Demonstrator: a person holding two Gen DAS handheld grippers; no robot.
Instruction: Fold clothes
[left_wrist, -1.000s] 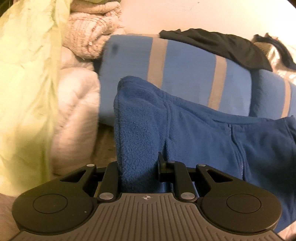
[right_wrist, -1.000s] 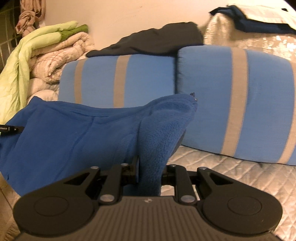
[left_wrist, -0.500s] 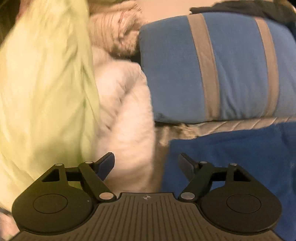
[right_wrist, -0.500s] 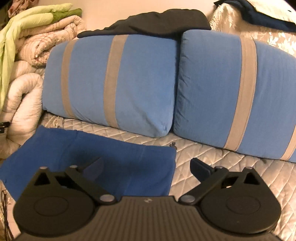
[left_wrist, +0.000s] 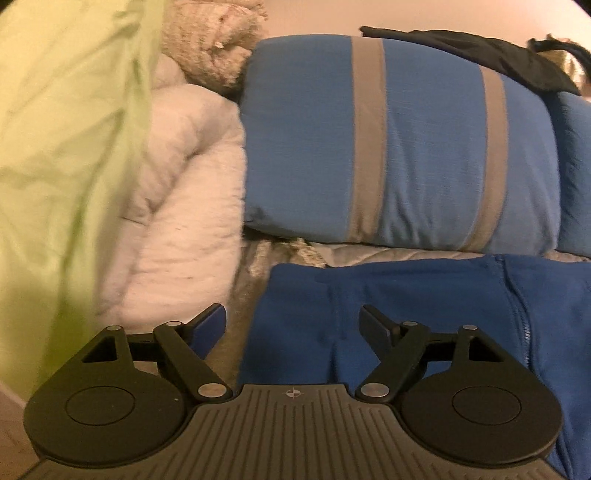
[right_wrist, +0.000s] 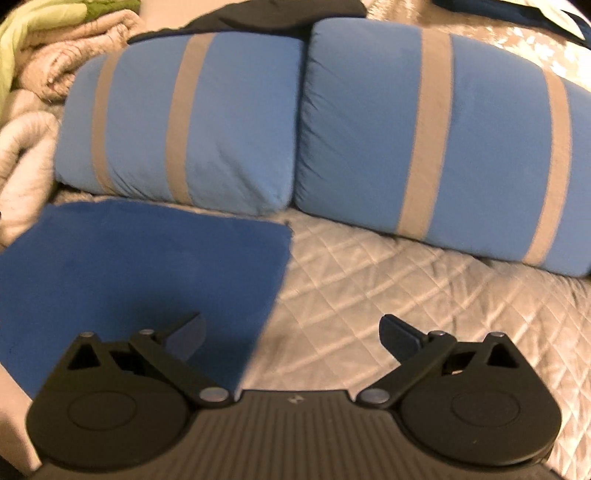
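While the blue fleece garment (right_wrist: 140, 266) is being left flat on the quilted bedspread (right_wrist: 406, 295), squared at its far edge and lying just before the striped blue pillows (right_wrist: 424, 140), both grippers are being held wide apart and empty. The left gripper (left_wrist: 293, 325) is being hovered over the garment's left edge and the right gripper (right_wrist: 291, 332) over its right edge, seemingly for a fold. Bedding (left_wrist: 177, 206) is being stacked at left.
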